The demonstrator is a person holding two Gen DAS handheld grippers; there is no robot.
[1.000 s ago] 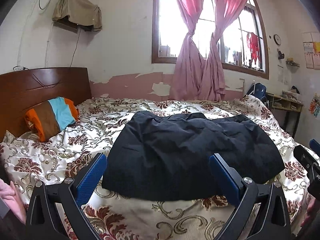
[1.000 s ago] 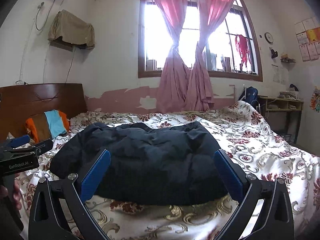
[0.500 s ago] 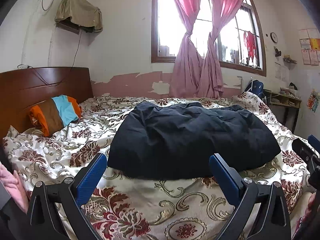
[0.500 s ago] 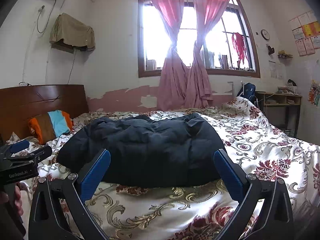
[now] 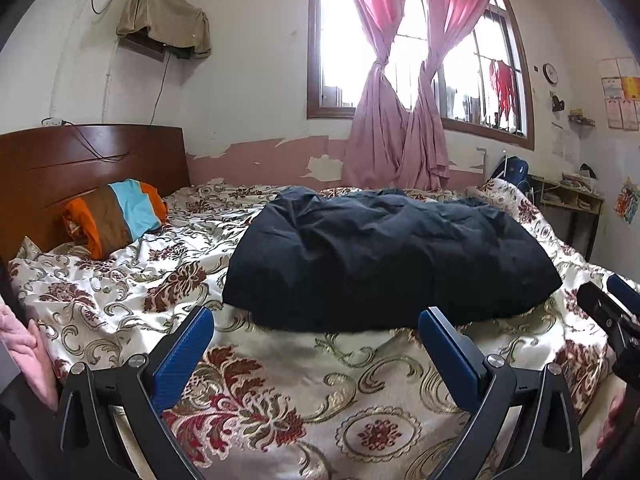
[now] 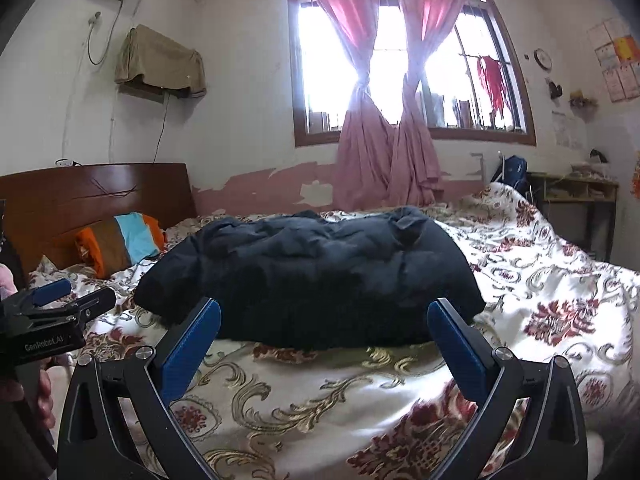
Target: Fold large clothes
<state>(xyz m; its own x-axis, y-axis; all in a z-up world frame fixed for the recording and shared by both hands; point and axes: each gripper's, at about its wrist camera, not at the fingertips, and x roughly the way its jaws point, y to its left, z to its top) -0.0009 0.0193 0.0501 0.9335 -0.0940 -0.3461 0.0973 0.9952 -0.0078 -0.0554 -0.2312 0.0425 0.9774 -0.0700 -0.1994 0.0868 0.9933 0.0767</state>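
A black padded garment (image 5: pixel 384 256) lies folded in a thick bundle on the floral bedspread (image 5: pixel 280 392); it also shows in the right wrist view (image 6: pixel 320 276). My left gripper (image 5: pixel 316 320) is open and empty, held back from the garment's near edge. My right gripper (image 6: pixel 324 312) is open and empty, also short of the near edge. The left gripper shows at the left edge of the right wrist view (image 6: pixel 60 300), and the right gripper shows at the right edge of the left wrist view (image 5: pixel 612 304).
A striped orange, brown and blue pillow (image 5: pixel 116 216) lies by the wooden headboard (image 5: pixel 88 160). A window with pink curtains (image 5: pixel 400 120) is behind the bed. A small desk (image 5: pixel 568 200) stands at the far right.
Both grippers have drawn back and lower from the garment, so more bedspread shows in front of them. The garment has not moved.
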